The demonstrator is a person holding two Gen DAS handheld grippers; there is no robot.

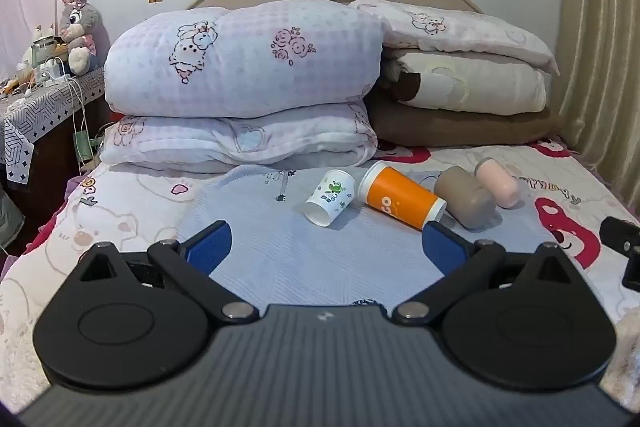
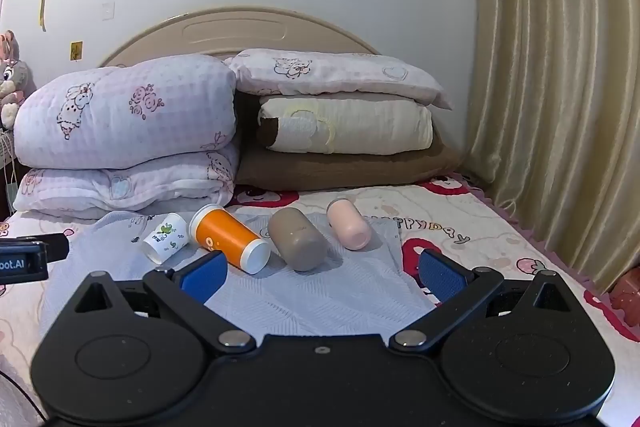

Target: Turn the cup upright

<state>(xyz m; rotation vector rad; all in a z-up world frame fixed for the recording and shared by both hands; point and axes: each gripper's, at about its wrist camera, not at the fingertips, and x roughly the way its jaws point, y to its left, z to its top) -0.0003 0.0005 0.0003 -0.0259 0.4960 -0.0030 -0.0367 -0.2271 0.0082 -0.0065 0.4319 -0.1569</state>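
The left gripper (image 1: 326, 247) is wide open and holds nothing. The right gripper (image 2: 320, 277) is wide open too. Four cups lie on their sides on a blue cloth (image 1: 280, 251): a white cup (image 1: 330, 198), an orange cup (image 1: 402, 201), a brown cup (image 2: 298, 245), a pink cup (image 2: 349, 229). Pillows (image 1: 240, 67) sit behind.

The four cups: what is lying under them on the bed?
A pale blue cloth lies under the white cup, orange cup, taupe cup and pink cup. It covers the cartoon bedsheet there, so that part is hidden.
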